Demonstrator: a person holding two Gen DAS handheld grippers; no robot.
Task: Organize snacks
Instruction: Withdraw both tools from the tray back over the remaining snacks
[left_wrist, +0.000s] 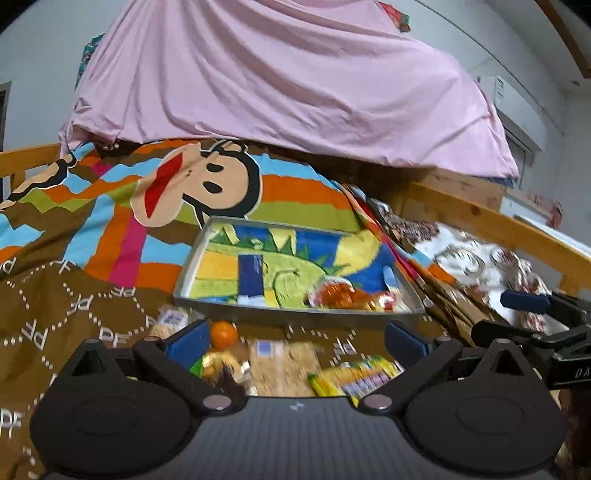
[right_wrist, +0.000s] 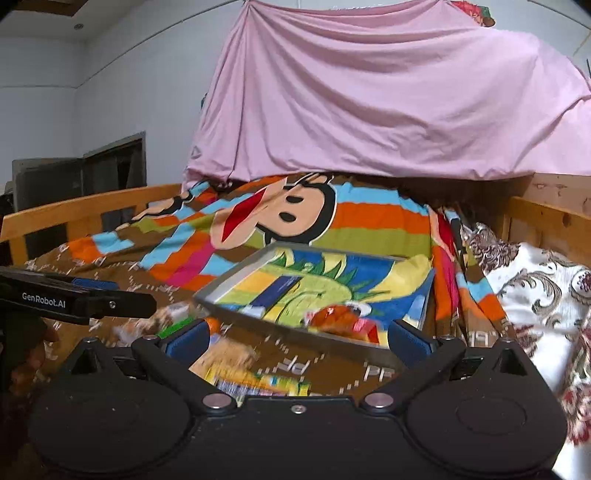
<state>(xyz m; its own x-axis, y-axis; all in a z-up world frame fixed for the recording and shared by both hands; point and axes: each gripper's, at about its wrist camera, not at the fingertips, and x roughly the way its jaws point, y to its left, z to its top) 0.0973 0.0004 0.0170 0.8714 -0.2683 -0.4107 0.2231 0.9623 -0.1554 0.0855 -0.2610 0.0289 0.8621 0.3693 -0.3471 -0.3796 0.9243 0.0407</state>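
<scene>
Below and just ahead of both devices, loose snacks lie on the bed's brown blanket (left_wrist: 74, 295), short of the metal tray (left_wrist: 295, 314). Left hand-held gripper (left_wrist: 295, 338): jaws wide, empty, an orange (left_wrist: 224, 334) just inside its left pad. Right hand-held gripper (right_wrist: 295, 338): jaws wide, empty. A yellow-green packet (left_wrist: 351, 376) lies crosswise between them, seemingly nearer the left. One wrapped snack (left_wrist: 343, 295) sits in the tray's near right corner. Legible: "PF" on the blanket, "GenRobot.AI" on the left device's body.
</scene>
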